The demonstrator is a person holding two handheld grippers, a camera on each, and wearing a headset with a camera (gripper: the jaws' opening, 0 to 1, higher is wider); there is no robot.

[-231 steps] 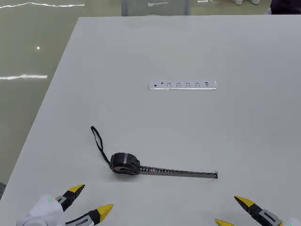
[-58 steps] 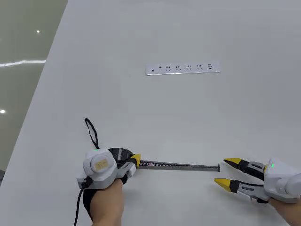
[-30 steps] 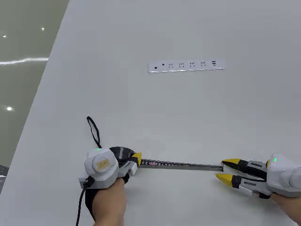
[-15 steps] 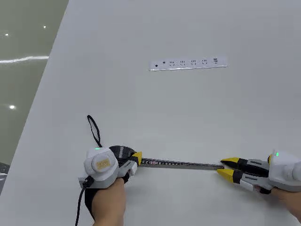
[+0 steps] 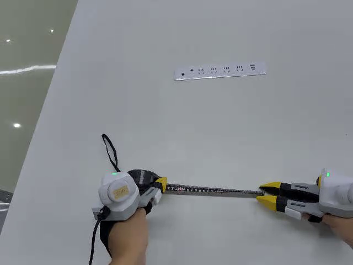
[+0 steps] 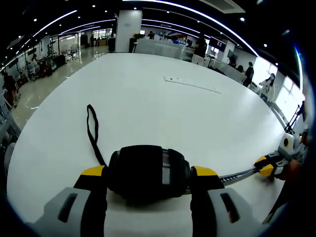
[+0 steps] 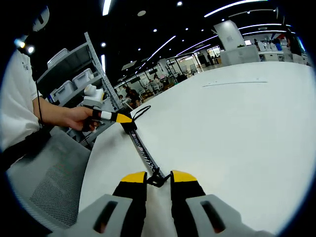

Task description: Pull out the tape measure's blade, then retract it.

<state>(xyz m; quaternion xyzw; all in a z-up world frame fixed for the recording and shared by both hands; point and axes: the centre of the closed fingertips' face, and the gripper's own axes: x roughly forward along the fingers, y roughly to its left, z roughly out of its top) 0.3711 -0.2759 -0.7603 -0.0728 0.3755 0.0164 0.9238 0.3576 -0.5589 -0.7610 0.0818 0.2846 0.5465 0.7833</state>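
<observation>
A black tape measure case (image 5: 142, 180) (image 6: 148, 171) lies on the white table (image 5: 220, 127), with my left gripper (image 5: 156, 187) (image 6: 148, 173) shut on it. Its black wrist strap (image 5: 111, 153) (image 6: 92, 129) trails off behind. The blade (image 5: 212, 191) (image 7: 143, 149) is drawn out flat to the right along the table. My right gripper (image 5: 268, 194) (image 7: 159, 178) is shut on the blade's end hook (image 7: 157, 177). In the right gripper view the left gripper (image 7: 121, 118) shows at the blade's far end, held by a hand.
A white power strip (image 5: 219, 71) (image 6: 192, 84) lies farther back on the table. The table's left edge (image 5: 49, 110) drops to a shiny floor. Shelves with bins (image 7: 74, 74) and distant people stand in the room beyond.
My right gripper moved in onto the blade's end hook and went from open to shut on it. The left gripper stayed shut on the case.
</observation>
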